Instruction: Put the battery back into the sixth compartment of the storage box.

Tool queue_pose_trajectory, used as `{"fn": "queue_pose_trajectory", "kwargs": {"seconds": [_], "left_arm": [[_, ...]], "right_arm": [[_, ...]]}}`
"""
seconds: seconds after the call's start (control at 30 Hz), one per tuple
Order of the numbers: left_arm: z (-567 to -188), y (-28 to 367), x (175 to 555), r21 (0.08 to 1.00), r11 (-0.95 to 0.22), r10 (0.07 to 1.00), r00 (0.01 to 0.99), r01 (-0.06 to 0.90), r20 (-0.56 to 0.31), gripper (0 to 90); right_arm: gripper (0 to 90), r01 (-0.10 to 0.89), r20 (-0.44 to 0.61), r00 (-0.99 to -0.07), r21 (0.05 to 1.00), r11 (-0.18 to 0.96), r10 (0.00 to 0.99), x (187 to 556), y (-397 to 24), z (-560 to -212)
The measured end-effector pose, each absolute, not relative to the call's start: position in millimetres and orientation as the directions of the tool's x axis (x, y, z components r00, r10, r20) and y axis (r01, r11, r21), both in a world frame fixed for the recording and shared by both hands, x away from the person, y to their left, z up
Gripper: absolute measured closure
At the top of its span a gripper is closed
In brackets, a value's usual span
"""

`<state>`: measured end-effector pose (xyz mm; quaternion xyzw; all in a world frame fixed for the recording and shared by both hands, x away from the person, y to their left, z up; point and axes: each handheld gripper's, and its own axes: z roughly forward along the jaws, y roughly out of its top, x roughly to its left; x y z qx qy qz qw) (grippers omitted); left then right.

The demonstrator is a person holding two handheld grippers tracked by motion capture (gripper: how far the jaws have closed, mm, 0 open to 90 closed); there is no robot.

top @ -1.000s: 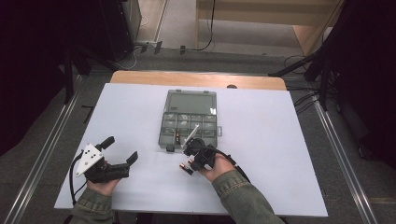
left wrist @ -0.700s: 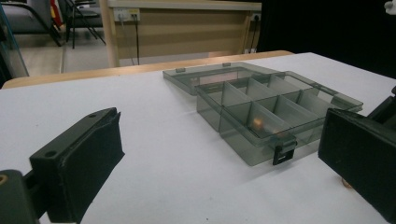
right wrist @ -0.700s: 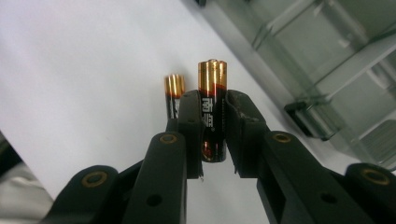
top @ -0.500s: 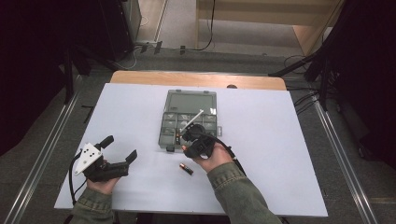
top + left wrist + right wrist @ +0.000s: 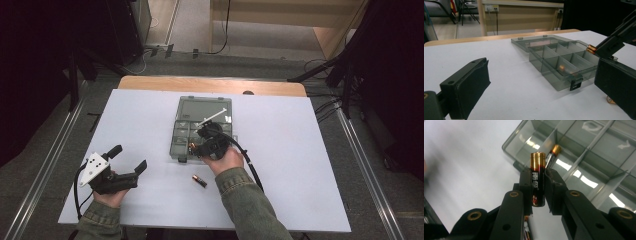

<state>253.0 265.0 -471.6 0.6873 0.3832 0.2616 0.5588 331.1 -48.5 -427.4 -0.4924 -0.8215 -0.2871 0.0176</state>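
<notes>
High view: right gripper (image 5: 196, 146) clamped on battery (image 5: 191, 146) over near edge of organizer box (image 5: 201, 129); spare battery (image 5: 199, 180) on table (image 5: 300, 165); left gripper (image 5: 129, 159) jaws wide, nothing between.
Left gripper view: box lid open.
Right gripper view: battery upright between pads, another battery (image 5: 553, 153) in compartment.

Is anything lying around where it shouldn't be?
One battery lies loose on the white table, outside the compartment box. Another sits in a compartment, and the right hand-held gripper holds a third. Nothing looks broken or spilled.
</notes>
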Motion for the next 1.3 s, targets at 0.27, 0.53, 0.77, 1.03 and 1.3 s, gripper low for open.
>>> {"fn": "queue_pose_trajectory", "kwargs": {"seconds": [0.27,0.53,0.77,1.03,1.3], "left_arm": [[-471.7,265.0,253.2,0.968,-0.082,0.819,0.569,0.236,-0.069,0.0],[-471.6,265.6,254.0,0.969,-0.077,0.819,0.569,0.235,-0.073,0.0],[-471.6,265.9,255.1,0.969,-0.069,0.818,0.570,0.238,-0.081,0.0],[-471.6,266.5,255.5,0.969,-0.067,0.816,0.571,0.239,-0.084,0.0],[-471.5,266.7,255.9,0.969,-0.061,0.809,0.580,0.241,-0.093,0.0]], "right_arm": [[77.9,0.840,0.353,-0.472,0.460,0.289,0.808,332.8,-41.9,-433.5],[77.8,0.885,0.522,-0.329,0.462,0.063,0.787,342.1,-56.0,-443.7],[77.8,0.901,0.595,-0.256,0.433,-0.035,0.761,344.2,-62.9,-452.8],[77.9,0.906,0.656,-0.235,0.415,-0.083,0.718,348.0,-61.2,-458.6],[59.9,0.932,0.690,-0.171,0.346,-0.113,0.703,351.9,-60.7,-472.5]]}}
